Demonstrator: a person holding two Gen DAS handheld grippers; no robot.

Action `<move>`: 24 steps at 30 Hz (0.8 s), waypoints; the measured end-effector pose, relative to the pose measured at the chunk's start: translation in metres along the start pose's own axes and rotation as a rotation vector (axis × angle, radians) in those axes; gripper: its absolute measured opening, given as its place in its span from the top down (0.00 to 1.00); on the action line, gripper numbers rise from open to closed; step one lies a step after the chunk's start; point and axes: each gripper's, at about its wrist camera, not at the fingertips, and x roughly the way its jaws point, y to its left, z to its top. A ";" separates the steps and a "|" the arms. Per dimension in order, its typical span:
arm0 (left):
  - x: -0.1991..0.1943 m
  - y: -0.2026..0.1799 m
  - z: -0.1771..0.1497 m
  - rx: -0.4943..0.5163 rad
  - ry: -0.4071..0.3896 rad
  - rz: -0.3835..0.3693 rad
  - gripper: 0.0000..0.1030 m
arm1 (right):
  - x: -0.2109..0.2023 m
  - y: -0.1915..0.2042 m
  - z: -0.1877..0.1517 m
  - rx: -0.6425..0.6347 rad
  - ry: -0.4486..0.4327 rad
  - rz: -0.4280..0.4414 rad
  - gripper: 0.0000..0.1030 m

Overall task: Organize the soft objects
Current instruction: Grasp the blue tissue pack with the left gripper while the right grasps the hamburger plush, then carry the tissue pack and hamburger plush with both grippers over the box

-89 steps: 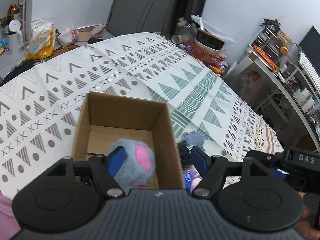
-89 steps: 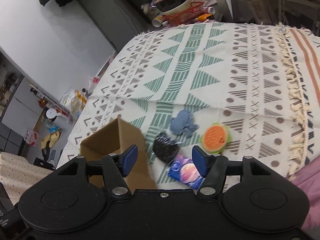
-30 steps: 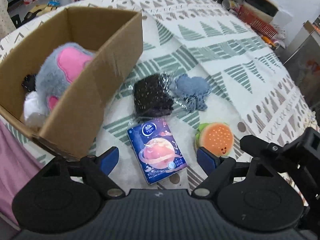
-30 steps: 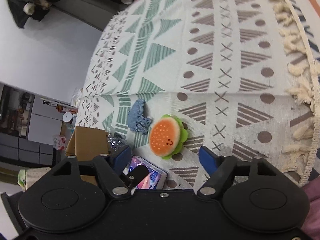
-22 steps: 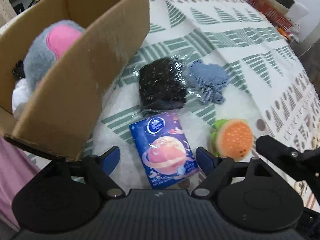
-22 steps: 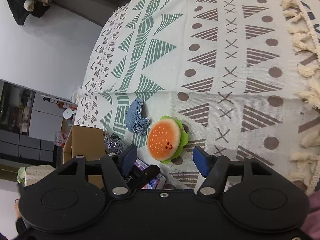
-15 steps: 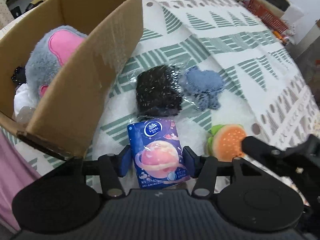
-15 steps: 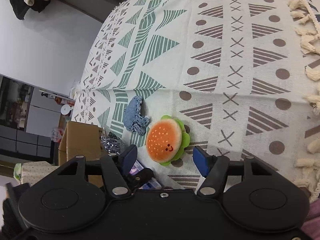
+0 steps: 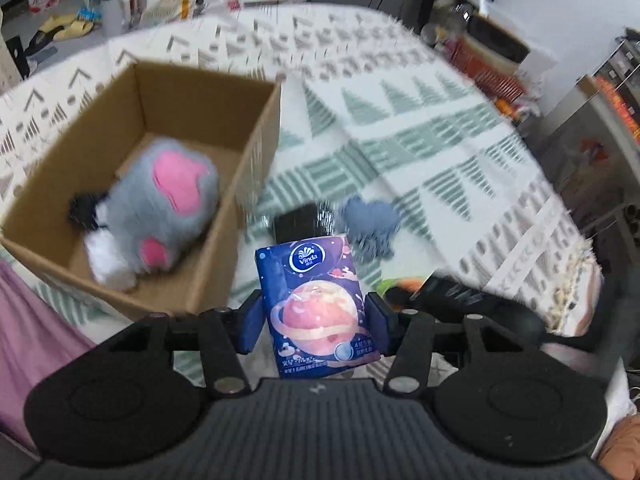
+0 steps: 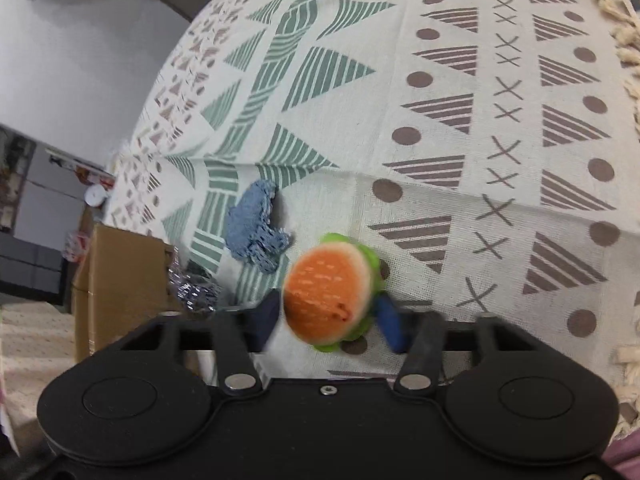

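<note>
My left gripper (image 9: pixel 314 326) is shut on a blue tissue pack (image 9: pixel 316 304) with a planet print, held above the patterned cloth to the right of the cardboard box (image 9: pixel 248 184). A grey and pink plush toy (image 9: pixel 160 208) lies inside the box. Beyond the pack lie a black wrapped bundle (image 9: pixel 300 220) and a blue knitted piece (image 9: pixel 372 220). My right gripper (image 10: pixel 328 322) is shut on the orange and green burger plush (image 10: pixel 328 296). In the right wrist view the blue knitted piece (image 10: pixel 252 228) and the wrapped bundle (image 10: pixel 192 284) lie left of the burger, next to the box (image 10: pixel 116 276).
The patterned cloth (image 10: pixel 460 120) ends in a tasselled fringe (image 10: pixel 624 20) at the right. Behind the bed stand a dish rack (image 9: pixel 492 68) and shelves (image 9: pixel 608 92). Bottles and bags (image 9: pixel 120 4) sit on the floor at far left. Pink fabric (image 9: pixel 36 336) lies beside the box.
My left gripper closed on the tissue pack and lifted it off the cloth toward the box. My right gripper closed on the burger plush.
</note>
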 end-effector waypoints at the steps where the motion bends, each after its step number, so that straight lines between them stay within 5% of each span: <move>1: -0.006 0.002 0.002 -0.001 -0.006 -0.006 0.49 | 0.001 0.002 -0.002 -0.013 0.000 -0.016 0.65; 5: -0.031 0.013 0.008 0.003 -0.033 -0.025 0.49 | -0.011 0.007 -0.010 -0.049 -0.038 -0.046 0.73; 24: -0.107 0.053 0.016 0.039 -0.106 -0.065 0.49 | -0.097 0.025 -0.045 -0.024 -0.186 -0.012 0.73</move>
